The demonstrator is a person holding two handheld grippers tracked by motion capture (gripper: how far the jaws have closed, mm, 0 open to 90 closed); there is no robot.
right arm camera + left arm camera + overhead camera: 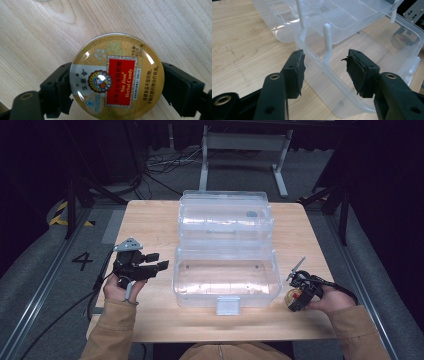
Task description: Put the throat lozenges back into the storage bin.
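A clear plastic storage box (226, 285) stands open mid-table, its lid and inner tray (226, 215) folded back behind it. My left gripper (156, 261) sits just left of the box, open and empty; in the left gripper view (325, 68) its jaws frame the box's near corner (337, 100). Right of the box, my right gripper (296, 299) is shut on a round gold candy tin (292, 297). The right gripper view shows the tin (117, 77) with its red label, squeezed between both pads just above the wood.
The wooden table (150, 220) has bare room left of the box and along its front edge. A white latch (228, 306) sticks out from the box front. Cables trail off the table's left side (95, 290). Beyond the table stand a white frame (245, 142) and floor cables.
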